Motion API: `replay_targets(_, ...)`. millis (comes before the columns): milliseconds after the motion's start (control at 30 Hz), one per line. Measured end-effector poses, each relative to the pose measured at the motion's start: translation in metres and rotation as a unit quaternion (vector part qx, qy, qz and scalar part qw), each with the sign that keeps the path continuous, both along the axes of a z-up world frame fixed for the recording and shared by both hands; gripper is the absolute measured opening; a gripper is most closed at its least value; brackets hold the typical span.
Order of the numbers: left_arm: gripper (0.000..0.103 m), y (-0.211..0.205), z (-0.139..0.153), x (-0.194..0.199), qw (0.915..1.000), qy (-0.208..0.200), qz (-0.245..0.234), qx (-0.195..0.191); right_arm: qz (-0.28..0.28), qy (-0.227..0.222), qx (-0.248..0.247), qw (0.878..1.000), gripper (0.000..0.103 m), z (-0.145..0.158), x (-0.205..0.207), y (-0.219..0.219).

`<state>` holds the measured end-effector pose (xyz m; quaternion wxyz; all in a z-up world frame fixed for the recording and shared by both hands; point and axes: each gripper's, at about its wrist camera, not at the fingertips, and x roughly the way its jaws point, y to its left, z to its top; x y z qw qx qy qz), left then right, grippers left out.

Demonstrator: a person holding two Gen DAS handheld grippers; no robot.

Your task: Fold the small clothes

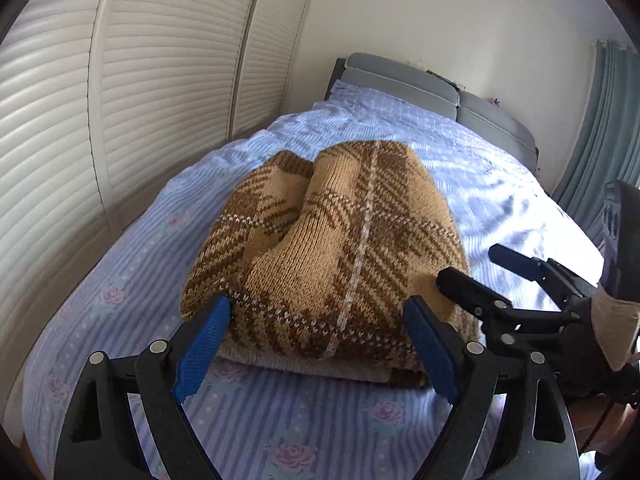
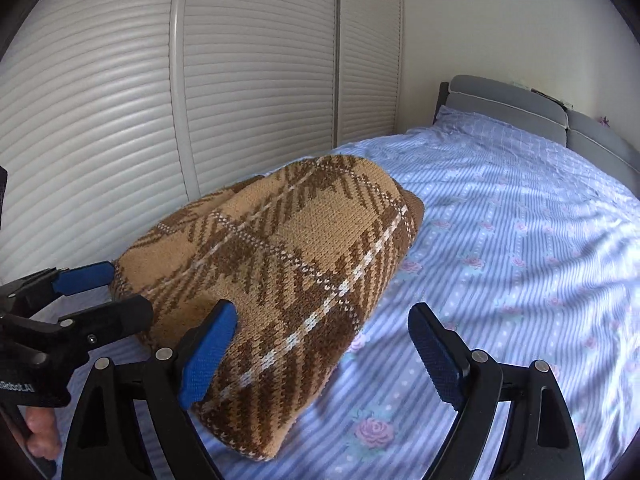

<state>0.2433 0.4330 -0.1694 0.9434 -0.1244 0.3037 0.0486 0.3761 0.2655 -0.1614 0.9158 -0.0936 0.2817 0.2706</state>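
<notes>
folded tan plaid knit sweater (image 1: 328, 252) lies on the blue floral-striped bedsheet (image 1: 288, 424), near the louvred wardrobe doors (image 1: 120, 92). left gripper (image 1: 316, 344) stands wide, jaws astride the sweater's near edge; pads appear clear of the knit, though contact is hard to judge. right gripper (image 2: 320, 352) also wide, holding nothing, beside the sweater.

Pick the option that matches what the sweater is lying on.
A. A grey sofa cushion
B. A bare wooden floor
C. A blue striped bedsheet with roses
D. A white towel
C: the folded brown plaid sweater rests on the blue striped bedsheet printed with pink roses, with the sheet showing around it in both views.
</notes>
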Motion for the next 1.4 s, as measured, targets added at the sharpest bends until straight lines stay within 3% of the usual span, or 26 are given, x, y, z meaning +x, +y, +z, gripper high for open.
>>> replay_targets(167,0.087,-0.010,0.014,-0.009,0.9998,-0.003,0.014,0.017,-0.012,-0.017,0.006,1.000,0.089,0.014,-0.013,-0.005)
replay_targets(333,0.087,-0.036,0.048,-0.035,0.9985,-0.015,0.032,0.042,-0.022,-0.049,0.021,0.998,0.089,0.042,-0.041,-0.034)
replay_targets(600,0.087,-0.127,0.121,-0.092,0.9965,-0.034,0.023,0.073,-0.066,-0.077,0.056,0.993,0.089,0.106,-0.117,-0.127)
replay_targets(800,0.090,-0.214,0.159,-0.131,0.9950,-0.047,0.000,0.088,-0.114,-0.106,0.066,0.986,0.090,0.156,-0.186,-0.219)
replay_targets(1033,0.099,-0.327,0.175,-0.176,0.9909,-0.073,-0.056,0.098,-0.192,-0.141,0.057,0.970,0.091,0.192,-0.268,-0.326)
replay_targets(1167,0.103,-0.380,0.179,-0.200,0.9878,-0.082,-0.088,0.099,-0.237,-0.146,0.042,0.959,0.098,0.198,-0.314,-0.378)
replay_targets(1400,0.103,-0.431,0.171,-0.238,0.9854,-0.096,-0.084,0.113,-0.307,-0.142,0.038,0.940,0.102,0.196,-0.381,-0.447)
